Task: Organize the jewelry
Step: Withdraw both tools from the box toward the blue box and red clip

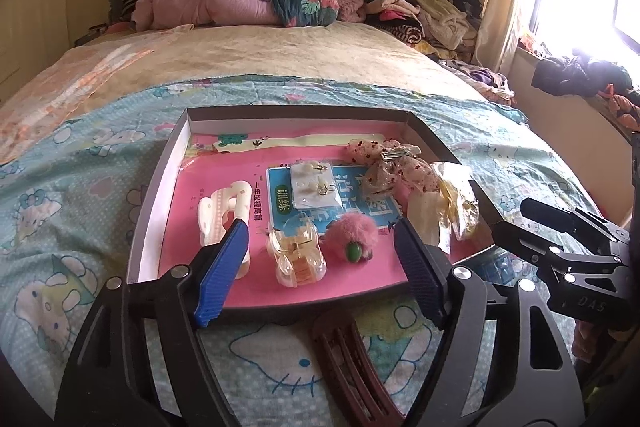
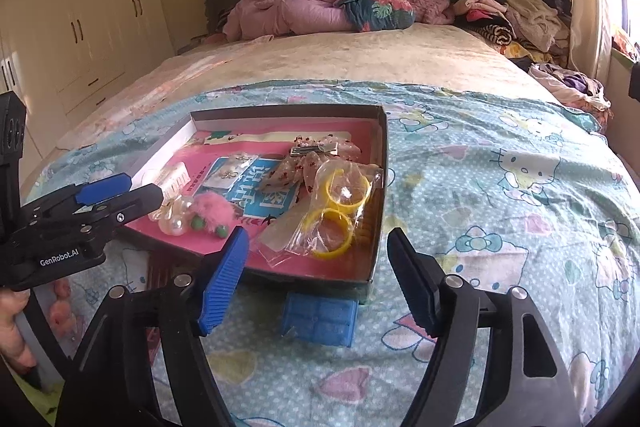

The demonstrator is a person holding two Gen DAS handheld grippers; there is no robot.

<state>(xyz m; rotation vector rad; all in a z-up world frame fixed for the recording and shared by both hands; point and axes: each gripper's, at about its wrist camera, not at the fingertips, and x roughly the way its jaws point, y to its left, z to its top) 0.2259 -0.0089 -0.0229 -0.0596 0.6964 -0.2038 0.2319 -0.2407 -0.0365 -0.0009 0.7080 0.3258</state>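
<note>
i count one tray [image 1: 440, 143], two yellow bangles [image 2: 340, 205], one pink pompom [image 1: 352, 233], two hair claws [image 1: 298, 257], one blue block [image 2: 320, 319], one brown comb [image 1: 352, 363].

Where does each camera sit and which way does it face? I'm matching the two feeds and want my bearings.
Left wrist: on the left gripper, jaws open, low over the box near edge, facing the headboard; the right gripper shows at right.
Right wrist: on the right gripper, jaws open, near the box right corner, facing the same way; the left gripper and a hand show at left.
Shared: box, pink pompom, bed.
</note>
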